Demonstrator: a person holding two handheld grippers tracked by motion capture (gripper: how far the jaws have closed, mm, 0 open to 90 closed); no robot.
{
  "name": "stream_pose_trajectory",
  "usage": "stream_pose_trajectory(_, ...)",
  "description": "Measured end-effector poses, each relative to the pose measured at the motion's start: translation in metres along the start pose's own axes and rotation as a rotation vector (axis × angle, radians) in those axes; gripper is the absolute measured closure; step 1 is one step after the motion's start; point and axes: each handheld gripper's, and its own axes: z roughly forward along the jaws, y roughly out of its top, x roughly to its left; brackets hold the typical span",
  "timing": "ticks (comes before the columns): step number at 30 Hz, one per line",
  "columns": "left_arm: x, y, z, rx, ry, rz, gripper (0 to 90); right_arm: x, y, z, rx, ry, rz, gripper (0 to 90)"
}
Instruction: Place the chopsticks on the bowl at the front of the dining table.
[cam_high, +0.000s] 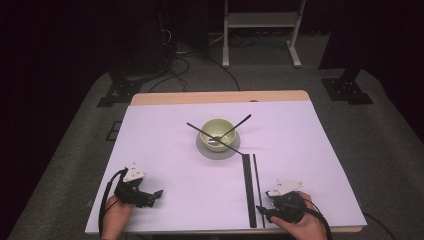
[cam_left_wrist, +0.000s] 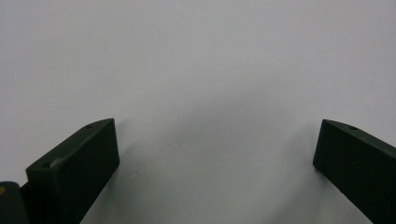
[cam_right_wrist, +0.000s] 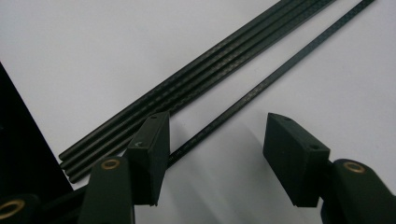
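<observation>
From the high view, your right gripper (cam_high: 261, 210) rested near the front edge of the white bench (cam_high: 165, 150), its fingers beside the near end of a single thin black rod (cam_high: 258, 185). A bundle of rods (cam_high: 248, 187) lay just on the far side of that rod from the fingers. Well ahead of them a green bowl (cam_high: 217, 131) stood on a grey saucer (cam_high: 218, 148), with two more rods (cam_high: 220, 132) crossed over it. Your left gripper (cam_high: 156, 195) rested on bare bench, well apart from all of these.

In the left gripper view, your fingers (cam_left_wrist: 77, 170) stood wide with nothing between them.

In the right gripper view, your fingers (cam_right_wrist: 152, 151) stood partly open, gripping nothing. The single rod ran in between them, passing close beside the left finger, and the bundle lay just outside that finger.
</observation>
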Motion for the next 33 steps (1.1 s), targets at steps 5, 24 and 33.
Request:
stream_pose_trajectory(5,0.000,0.000,0.000,0.000,0.000,0.000,0.0,-0.005,-0.001,-0.001,0.006,-0.004,0.005,40.0)
stream_pose_trajectory(24,0.000,0.000,0.000,0.000,0.000,0.000,0.0,-0.031,-0.010,-0.010,0.014,-0.031,0.039,40.2)
stream_pose_trajectory(33,0.000,0.000,0.000,0.000,0.000,0.000,0.0,-0.044,-0.014,-0.014,0.019,-0.052,0.054,39.6)
